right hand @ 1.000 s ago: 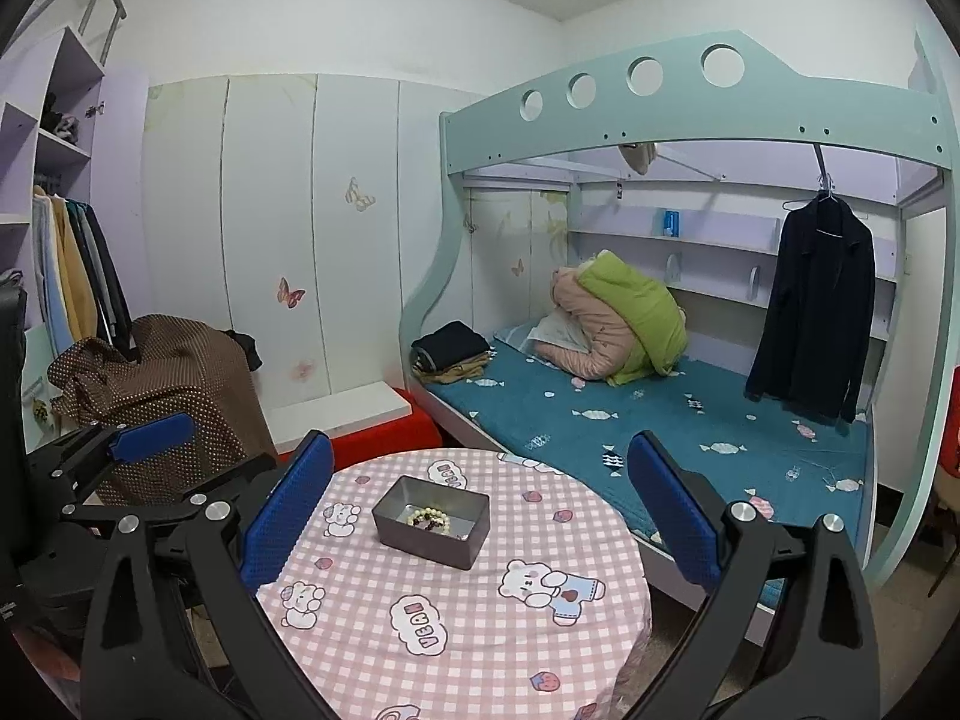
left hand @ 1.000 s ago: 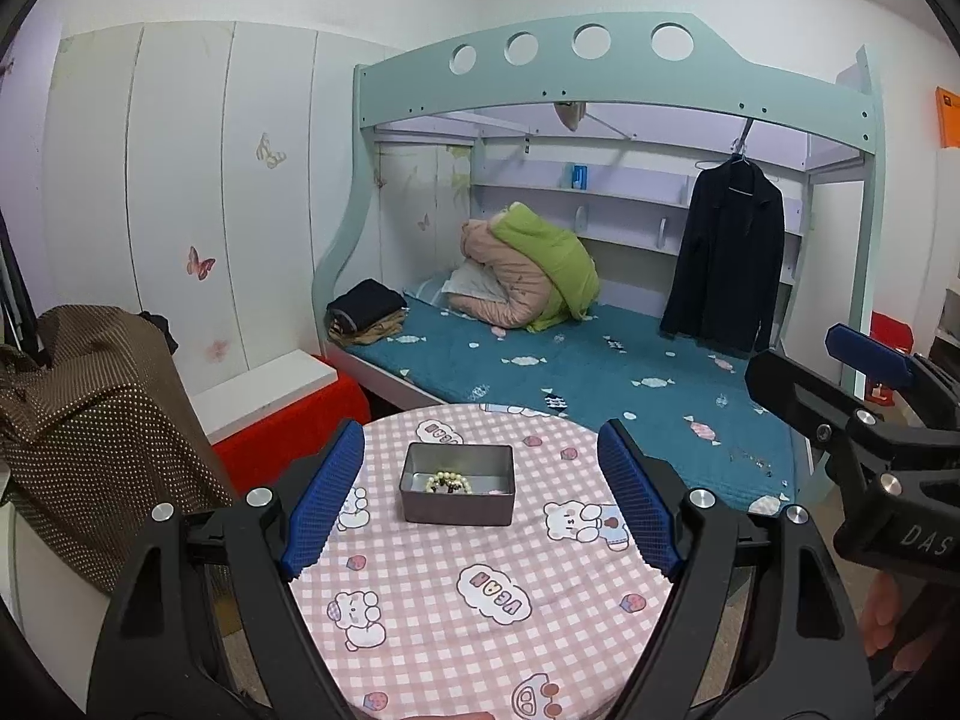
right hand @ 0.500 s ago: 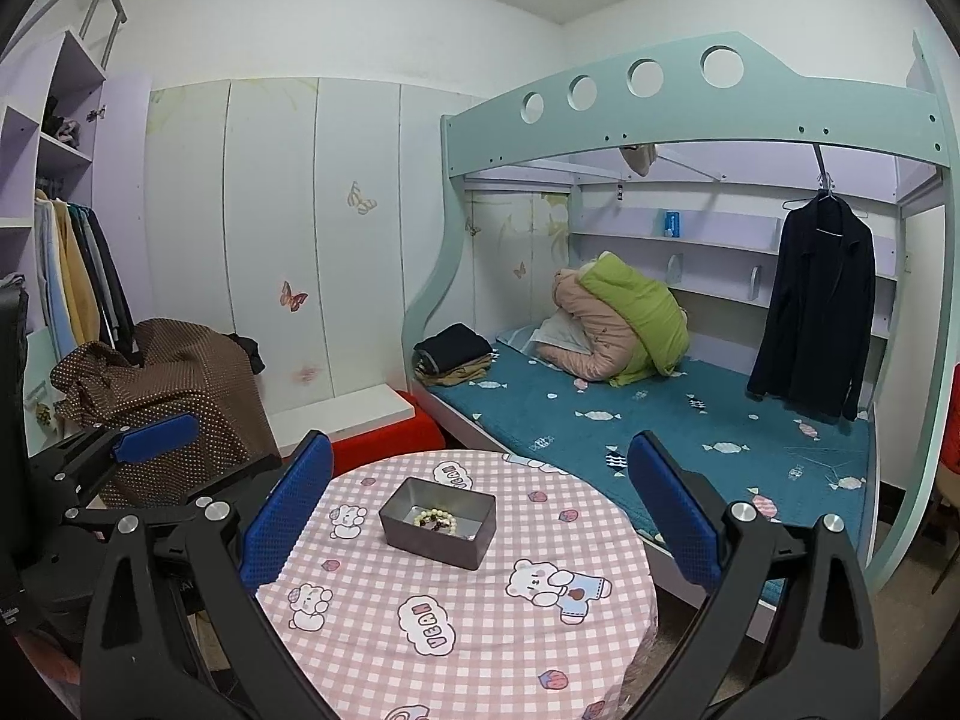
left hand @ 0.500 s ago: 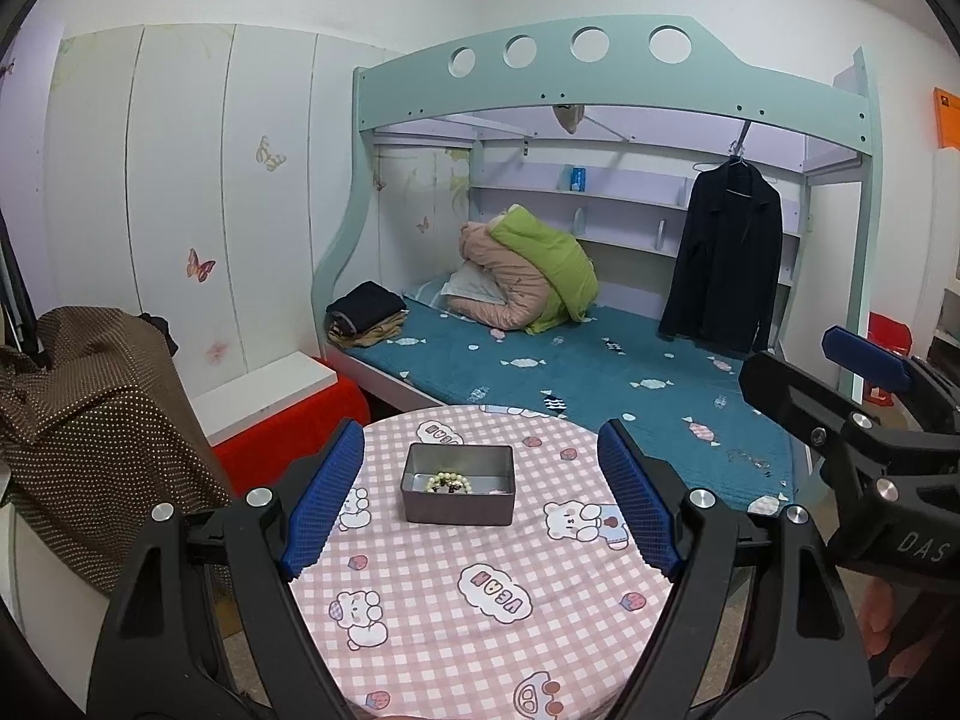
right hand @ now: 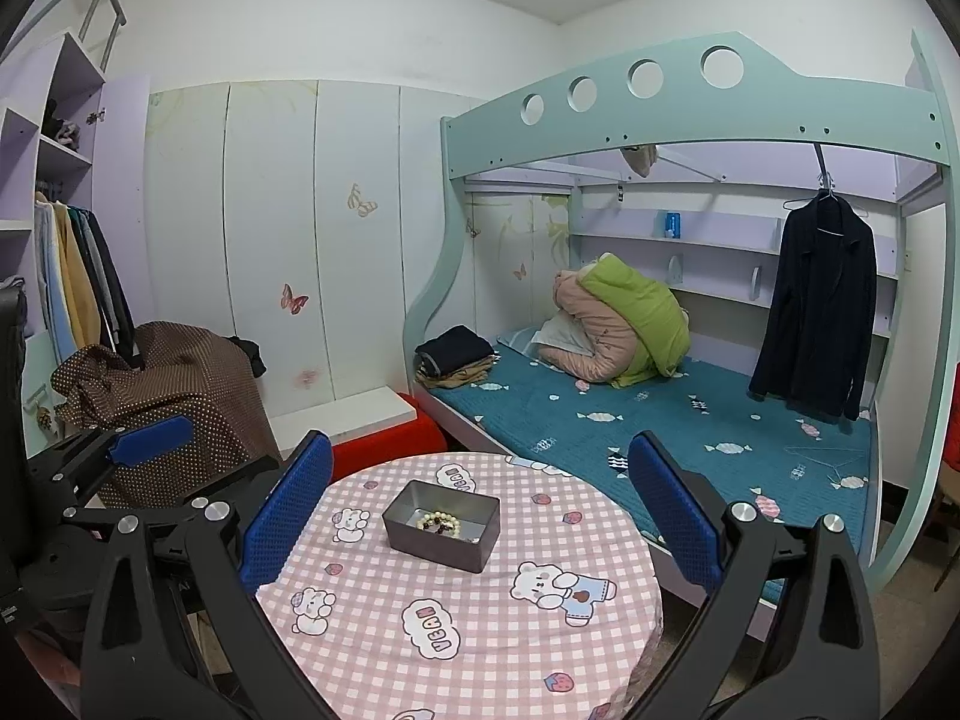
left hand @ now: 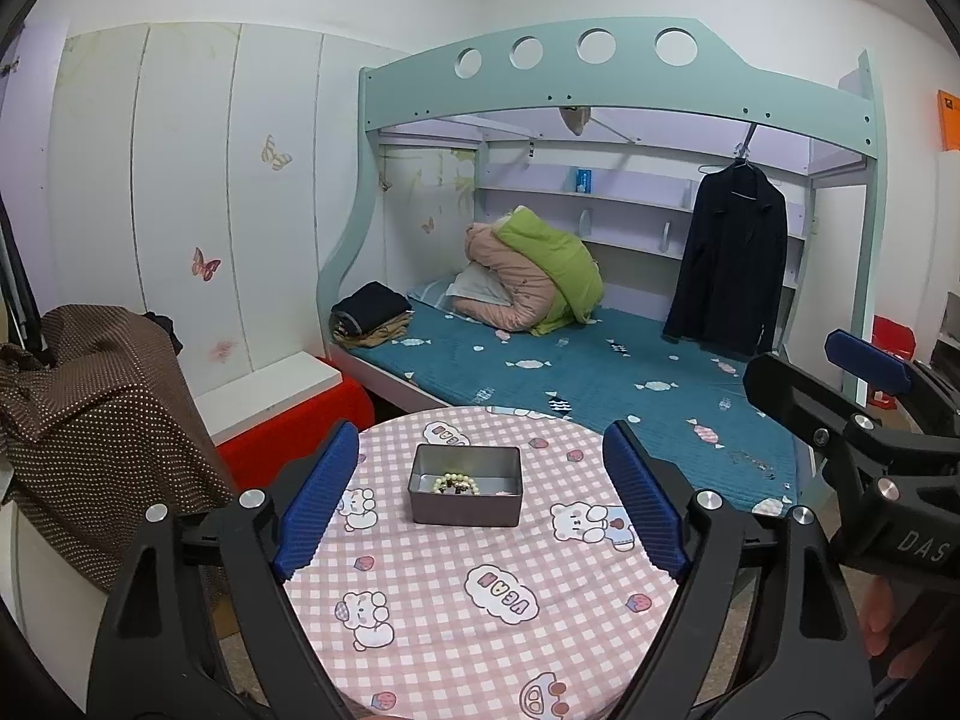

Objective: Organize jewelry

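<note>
So the bead bracelet is sitting inside the little metal tin mid-counter now. Both cameras are backing off a touch versus a second ago; the tin is looking smaller. Left hand-held gripper and right hand-held gripper are both hanging wide open, holding nothing. Looks basically done to me.

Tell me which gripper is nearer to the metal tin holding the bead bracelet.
Neither clearly; no view settles it. The left gripper faces the metal tin head-on, open. The right gripper is open too, with the tin just left of its centre. Both are held back from it.
</note>
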Demonstrator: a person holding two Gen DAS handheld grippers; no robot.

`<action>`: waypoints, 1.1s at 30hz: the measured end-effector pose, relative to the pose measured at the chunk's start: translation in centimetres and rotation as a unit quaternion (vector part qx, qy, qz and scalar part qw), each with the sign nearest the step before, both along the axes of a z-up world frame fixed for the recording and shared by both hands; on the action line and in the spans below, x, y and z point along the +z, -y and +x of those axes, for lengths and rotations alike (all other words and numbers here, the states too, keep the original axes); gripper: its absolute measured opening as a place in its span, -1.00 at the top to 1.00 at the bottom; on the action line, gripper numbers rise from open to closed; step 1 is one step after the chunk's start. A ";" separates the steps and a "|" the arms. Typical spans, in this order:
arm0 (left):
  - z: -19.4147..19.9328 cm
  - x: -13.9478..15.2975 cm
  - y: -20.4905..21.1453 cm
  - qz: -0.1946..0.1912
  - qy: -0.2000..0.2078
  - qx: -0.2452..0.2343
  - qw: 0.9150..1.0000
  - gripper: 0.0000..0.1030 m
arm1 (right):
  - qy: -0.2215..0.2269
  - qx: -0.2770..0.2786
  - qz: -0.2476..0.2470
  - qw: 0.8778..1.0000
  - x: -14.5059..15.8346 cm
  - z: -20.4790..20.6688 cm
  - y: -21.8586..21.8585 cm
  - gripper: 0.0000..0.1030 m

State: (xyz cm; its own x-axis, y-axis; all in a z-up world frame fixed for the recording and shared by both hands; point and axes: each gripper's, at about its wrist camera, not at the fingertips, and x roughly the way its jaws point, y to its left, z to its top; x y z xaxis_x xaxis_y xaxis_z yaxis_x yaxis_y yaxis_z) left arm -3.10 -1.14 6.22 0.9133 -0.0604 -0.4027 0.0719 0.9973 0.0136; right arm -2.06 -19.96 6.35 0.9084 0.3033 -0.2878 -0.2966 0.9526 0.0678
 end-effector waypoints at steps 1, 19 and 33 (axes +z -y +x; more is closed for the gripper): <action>0.0 0.0 -0.1 0.000 0.001 0.000 1.000 -0.64 | 0.001 0.000 0.001 1.000 0.0 0.0 0.0 -0.85; 0.0 0.3 -0.2 -0.001 0.002 0.007 1.000 -0.65 | 0.003 0.000 0.006 1.000 0.0 0.0 0.2 -0.85; -0.2 0.5 -0.9 0.000 0.005 0.014 1.000 -0.65 | -0.002 -0.001 0.003 1.000 -0.3 0.0 -0.2 -0.85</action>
